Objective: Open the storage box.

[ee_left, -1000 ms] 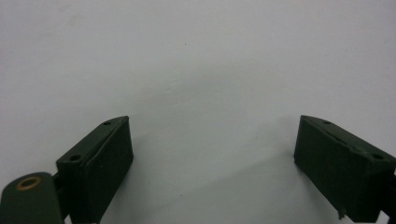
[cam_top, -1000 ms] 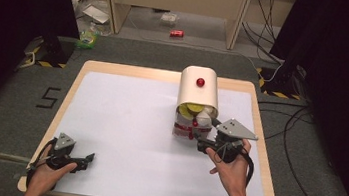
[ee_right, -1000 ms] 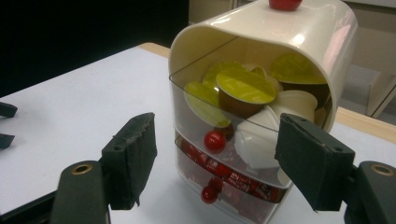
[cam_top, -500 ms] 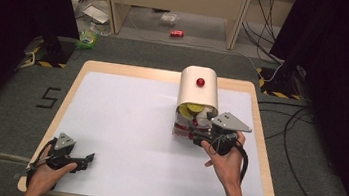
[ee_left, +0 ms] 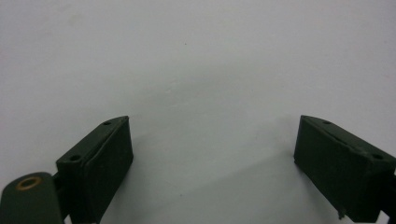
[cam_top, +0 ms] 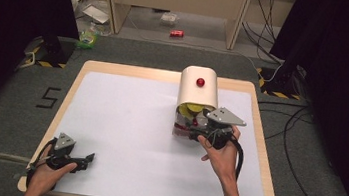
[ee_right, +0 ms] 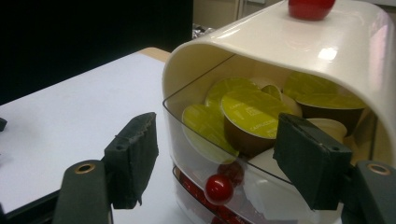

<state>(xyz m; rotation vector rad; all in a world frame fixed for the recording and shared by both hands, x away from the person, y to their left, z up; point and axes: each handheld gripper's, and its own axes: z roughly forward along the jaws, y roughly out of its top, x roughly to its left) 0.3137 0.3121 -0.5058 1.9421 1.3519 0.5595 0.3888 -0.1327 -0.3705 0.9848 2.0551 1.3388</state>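
Observation:
A cream capsule holder [cam_top: 198,93] with a red knob [cam_top: 200,82] on top stands right of the table's middle. Its clear drawer [ee_right: 196,140] is pulled out toward me and holds several yellow-green lidded capsules [ee_right: 254,114]. My right gripper [cam_top: 195,127] [ee_right: 217,137] is at the drawer's front, open. Its jaws have just been closing a little, and the drawer's small red knob [ee_right: 218,189] sits low between them, untouched. My left gripper [cam_top: 87,159] [ee_left: 212,135] rests at the near left corner, open over bare white table.
The white table top [cam_top: 129,117] spreads wide between the two hands. The holder's tall body stands just behind the drawer. On the floor beyond the table are cables [cam_top: 306,119], a red can [cam_top: 176,33] and some litter.
My right hand has moved a little left and away from me, closer to the drawer's front. The left hand has stayed put.

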